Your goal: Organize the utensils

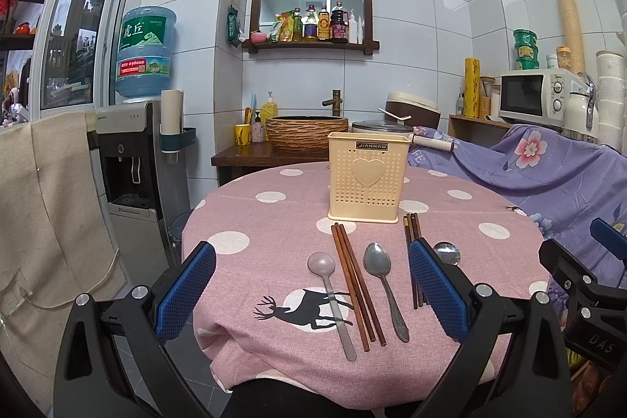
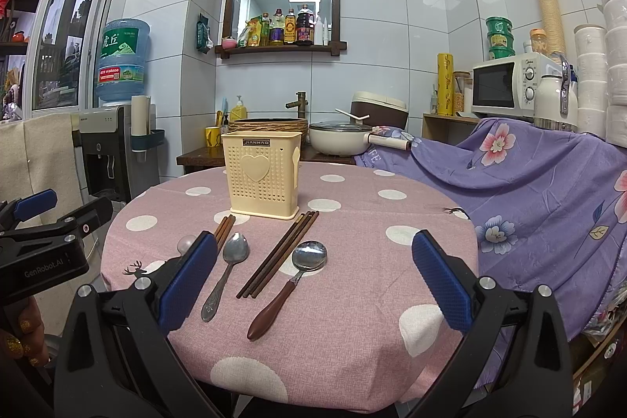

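A cream utensil holder (image 1: 368, 177) (image 2: 261, 175) stands upright on the round pink table (image 1: 250, 218) (image 2: 352, 320). In front of it lie a pale spoon (image 1: 331, 300), a pair of brown chopsticks (image 1: 356, 285), a steel spoon (image 1: 386, 288) (image 2: 225, 273), a second set of chopsticks (image 2: 278, 253) (image 1: 411, 226) and a wooden-handled spoon (image 2: 290, 285). My left gripper (image 1: 311, 285) is open above the near table edge, over the pale spoon and chopsticks. My right gripper (image 2: 313, 277) is open, straddling the second chopsticks and the wooden-handled spoon. Neither holds anything.
A purple floral cloth (image 2: 548, 183) covers furniture right of the table. Behind it are a sink basin (image 1: 305, 132), a white pot (image 2: 337, 142), a rice cooker (image 2: 380, 108) and a microwave (image 2: 505, 85). A water dispenser (image 1: 133, 143) stands left.
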Demonstrator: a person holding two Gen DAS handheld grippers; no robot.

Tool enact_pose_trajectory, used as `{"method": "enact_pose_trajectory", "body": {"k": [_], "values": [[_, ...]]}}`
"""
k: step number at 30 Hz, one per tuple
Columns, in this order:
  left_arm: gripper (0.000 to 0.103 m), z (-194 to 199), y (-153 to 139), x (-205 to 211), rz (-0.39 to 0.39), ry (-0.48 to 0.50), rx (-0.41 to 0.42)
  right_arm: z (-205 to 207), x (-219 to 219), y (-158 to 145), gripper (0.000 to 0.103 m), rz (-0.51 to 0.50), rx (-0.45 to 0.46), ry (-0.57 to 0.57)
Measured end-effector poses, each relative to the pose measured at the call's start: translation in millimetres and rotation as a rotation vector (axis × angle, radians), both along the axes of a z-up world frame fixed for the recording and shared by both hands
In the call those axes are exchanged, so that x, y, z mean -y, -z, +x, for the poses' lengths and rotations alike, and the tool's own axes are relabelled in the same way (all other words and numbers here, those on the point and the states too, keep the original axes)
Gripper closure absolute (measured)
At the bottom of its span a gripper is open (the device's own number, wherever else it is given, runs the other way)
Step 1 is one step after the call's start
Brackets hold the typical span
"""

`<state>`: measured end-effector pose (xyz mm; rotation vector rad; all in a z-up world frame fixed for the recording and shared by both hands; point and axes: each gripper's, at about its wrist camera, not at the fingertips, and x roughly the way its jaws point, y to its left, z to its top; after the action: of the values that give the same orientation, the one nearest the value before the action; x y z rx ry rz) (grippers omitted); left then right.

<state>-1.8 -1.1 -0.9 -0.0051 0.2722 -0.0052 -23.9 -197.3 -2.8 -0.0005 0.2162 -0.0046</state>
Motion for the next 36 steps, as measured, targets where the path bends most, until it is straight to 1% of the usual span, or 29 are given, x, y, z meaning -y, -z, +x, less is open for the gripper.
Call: {"method": "enact_pose_trajectory", "body": {"k": [9,11,12,15,17,21,23,25,26,29,31,32,34,35,36], "values": [[0.006,0.2,0.0,-0.1,-0.001,0.0,-0.001,1.9,-0.2,2.2,0.005,0.0,-0.003,0.001],[0.006,0.3,0.0,-0.2,-0.001,0.0,-0.001,7.2,-2.1,14.1,0.005,0.0,-0.006,0.0],[0.006,0.3,0.0,-0.2,-0.001,0.0,-0.002,7.5,-2.4,15.2,0.005,0.0,-0.007,0.0],[0.006,2.4,-0.3,3.3,0.0,0.001,-0.012,10.3,-2.8,15.3,0.005,0.002,-0.02,-0.008],[0.006,9.4,1.8,5.8,-0.004,0.002,-0.041,17.3,-2.0,16.3,0.005,0.009,-0.045,-0.018],[0.006,34.4,7.7,-0.1,-0.051,0.046,-0.145,43.8,1.7,20.5,0.005,0.03,-0.145,-0.027],[0.006,48.1,10.5,-5.0,-0.062,0.016,-0.18,60.0,5.0,22.0,0.005,0.048,-0.201,-0.019],[0.006,65.3,13.7,-10.6,-0.069,-0.006,-0.222,82.0,8.4,25.8,0.005,0.066,-0.281,-0.012],[0.006,74.9,16.1,-15.0,-0.072,-0.011,-0.251,94.4,10.3,30.3,0.005,0.072,-0.335,0.002],[0.006,104.5,22.9,-20.2,-0.046,-0.024,-0.348,130.8,15.8,46.3,0.005,0.095,-0.502,0.017],[0.006,118.9,27.6,-20.5,-0.012,-0.025,-0.395,152.8,18.8,56.4,0.005,0.115,-0.58,0.015],[0.007,128.0,31.3,-19.8,0.007,-0.022,-0.424,163.1,19.4,59.6,0.005,0.122,-0.609,0.018],[0.01,138.5,36.6,-20.4,0.018,-0.011,-0.458,178.7,16.8,61.5,0.006,0.112,-0.635,0.018],[0.014,144.7,39.6,-20.8,0.019,-0.007,-0.478,185.9,14.5,62.5,0.008,0.097,-0.647,0.018],[0.016,150.5,42.3,-21.7,0.017,-0.004,-0.498,193.3,12.9,64.4,0.013,0.08,-0.664,0.02]]}}
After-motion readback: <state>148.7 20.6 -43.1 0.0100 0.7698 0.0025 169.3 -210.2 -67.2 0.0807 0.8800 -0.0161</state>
